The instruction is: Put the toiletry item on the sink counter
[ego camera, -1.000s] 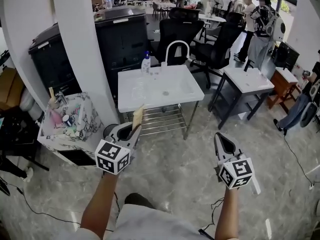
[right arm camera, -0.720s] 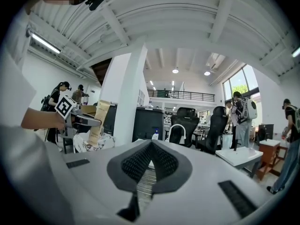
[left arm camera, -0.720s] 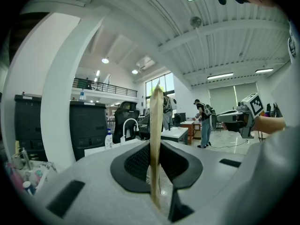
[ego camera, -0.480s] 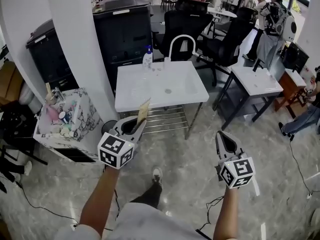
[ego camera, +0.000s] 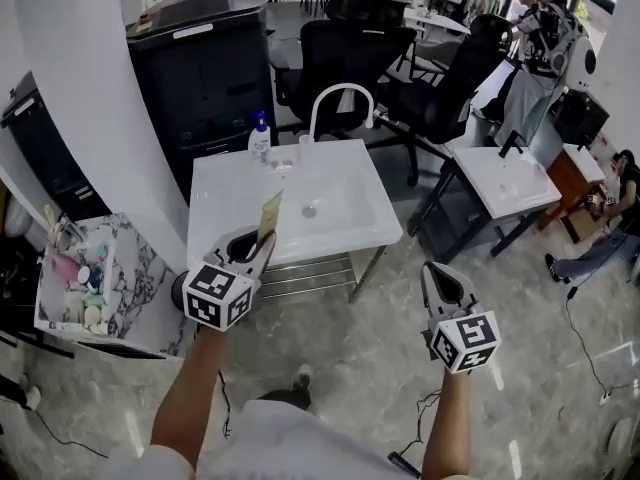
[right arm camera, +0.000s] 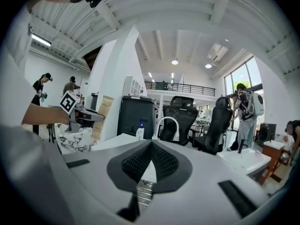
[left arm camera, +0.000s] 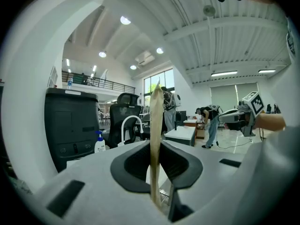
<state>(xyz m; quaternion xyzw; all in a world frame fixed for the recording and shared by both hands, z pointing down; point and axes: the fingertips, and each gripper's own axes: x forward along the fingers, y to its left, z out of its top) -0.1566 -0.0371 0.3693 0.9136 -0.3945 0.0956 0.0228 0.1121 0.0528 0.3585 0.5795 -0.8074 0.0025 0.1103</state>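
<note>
A thin tan paper packet [ego camera: 268, 215], the toiletry item, stands upright between the jaws of my left gripper [ego camera: 262, 247]. That gripper is shut on its lower end, and the packet [left arm camera: 155, 125] shows edge-on in the left gripper view. The packet hangs over the front edge of the white sink counter [ego camera: 224, 205], left of the basin. My right gripper [ego camera: 437, 274] is lower right, over the floor, shut with nothing in it [right arm camera: 150, 144]. The right gripper view shows the packet [right arm camera: 101, 117] off to its left.
A curved white faucet [ego camera: 336, 102] and a pump soap bottle [ego camera: 260, 136] stand at the counter's back. A marble-patterned box [ego camera: 122, 273] of toiletries sits left. A white pillar [ego camera: 90, 78], black cabinets, office chairs [ego camera: 345, 53] and a second sink table [ego camera: 505, 181] surround it. People stand far right.
The sink counter has come closer and shifted left in the head view. My left gripper with the packet now reaches the counter's front edge. Both grippers keep their grip state.
</note>
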